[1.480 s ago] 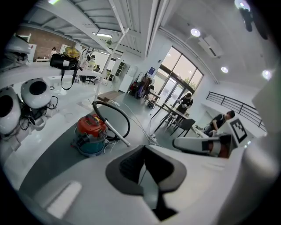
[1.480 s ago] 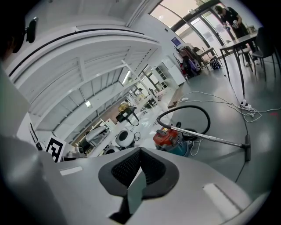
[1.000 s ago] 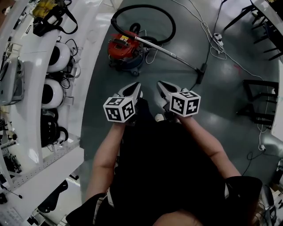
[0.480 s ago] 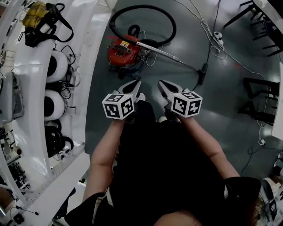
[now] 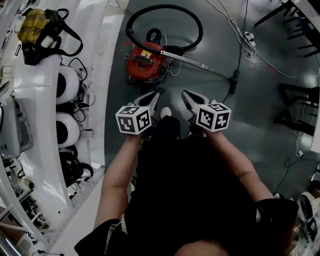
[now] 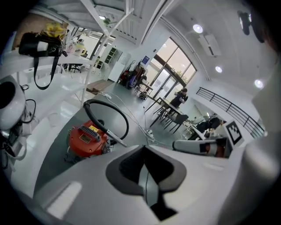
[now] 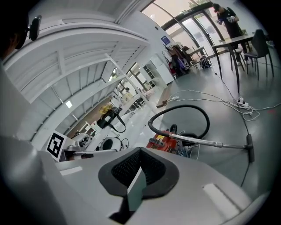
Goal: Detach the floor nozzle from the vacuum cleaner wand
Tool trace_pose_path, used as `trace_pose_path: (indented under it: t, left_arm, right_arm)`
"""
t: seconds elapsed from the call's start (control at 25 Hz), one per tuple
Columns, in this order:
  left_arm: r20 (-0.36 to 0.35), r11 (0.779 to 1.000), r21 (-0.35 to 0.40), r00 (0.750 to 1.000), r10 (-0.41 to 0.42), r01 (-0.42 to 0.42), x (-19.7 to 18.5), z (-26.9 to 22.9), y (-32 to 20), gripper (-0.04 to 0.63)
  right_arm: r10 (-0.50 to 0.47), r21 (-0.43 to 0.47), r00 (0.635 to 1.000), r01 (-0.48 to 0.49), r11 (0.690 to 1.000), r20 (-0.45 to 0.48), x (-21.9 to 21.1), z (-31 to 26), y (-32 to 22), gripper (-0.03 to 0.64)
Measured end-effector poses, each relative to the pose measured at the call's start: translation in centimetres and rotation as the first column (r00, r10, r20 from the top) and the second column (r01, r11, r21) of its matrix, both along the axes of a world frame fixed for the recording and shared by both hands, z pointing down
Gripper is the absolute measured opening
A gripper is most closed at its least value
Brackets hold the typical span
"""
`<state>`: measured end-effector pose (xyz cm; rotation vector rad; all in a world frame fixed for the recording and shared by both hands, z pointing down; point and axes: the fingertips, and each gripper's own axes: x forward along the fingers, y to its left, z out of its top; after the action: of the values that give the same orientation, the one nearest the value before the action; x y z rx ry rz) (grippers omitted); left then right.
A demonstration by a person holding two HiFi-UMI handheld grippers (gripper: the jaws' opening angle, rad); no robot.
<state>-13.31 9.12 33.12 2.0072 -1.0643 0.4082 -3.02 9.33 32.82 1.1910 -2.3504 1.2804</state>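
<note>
A red canister vacuum cleaner (image 5: 145, 62) stands on the grey floor with its black hose (image 5: 165, 9) looped behind it. Its metal wand (image 5: 197, 64) runs right along the floor to the black floor nozzle (image 5: 234, 81), which is still joined to it. My left gripper (image 5: 151, 98) and right gripper (image 5: 188, 98) are held side by side in the air, short of the vacuum, both shut and empty. The left gripper view shows the vacuum (image 6: 87, 140) past the shut jaws. In the right gripper view the wand (image 7: 210, 143) and nozzle (image 7: 250, 148) lie ahead.
A curved white workbench (image 5: 100, 55) runs along the left, carrying white helmets (image 5: 67, 85) and a black bag (image 5: 42, 32). White cables and a power strip (image 5: 248, 41) lie on the floor behind the nozzle. Black chair frames (image 5: 297, 107) stand at the right.
Both grippers have been carried forward toward the vacuum, still shut. The vacuum and nozzle sit a little lower in the head view, and the workbench has slid back.
</note>
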Motion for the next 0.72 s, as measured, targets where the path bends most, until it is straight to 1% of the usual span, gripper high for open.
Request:
trace_pose_path:
  t: [0.16, 0.32, 0.4, 0.48, 0.64, 0.72]
  left_arm:
    - [-0.002, 0.998, -0.009, 0.998, 0.056, -0.056, -1.6, 0.8, -0.9, 0.009]
    - [0.026, 0.993, -0.020, 0.993, 0.114, -0.113, -2.6, 1.9, -2.3, 0.009]
    - [0.028, 0.993, -0.033, 0.993, 0.115, -0.114, -3.0, 2.5, -2.8, 0.009]
    - [0.022, 0.994, -0.049, 0.995, 0.097, -0.096, -3.2, 3.1, -3.3, 0.009]
    - [-0.047, 0.995, -0.082, 0.997, 0.055, -0.059, -2.6, 3.6, -4.9, 0.009]
    - [-0.025, 0.994, -0.068, 0.996, 0.080, -0.082, -2.2, 3.8, -5.8, 0.009]
  right_arm:
    - [0.020, -0.014, 1.000, -0.020, 1.000, -0.009, -1.6, 0.8, -1.4, -0.008]
    - [0.053, -0.014, 0.999, -0.053, 0.998, -0.013, -2.3, 0.9, -3.1, -0.008]
    - [0.067, -0.016, 0.998, -0.067, 0.998, -0.016, -2.3, 1.0, -3.6, -0.008]
    - [0.078, -0.022, 0.997, -0.079, 0.997, -0.024, -1.8, 1.3, -3.8, -0.008]
    - [0.085, -0.034, 0.995, -0.087, 0.996, -0.043, -0.8, 2.6, -5.4, -0.008]
    - [0.078, -0.041, 0.996, -0.080, 0.996, -0.051, -0.5, 3.5, -6.4, -0.008]
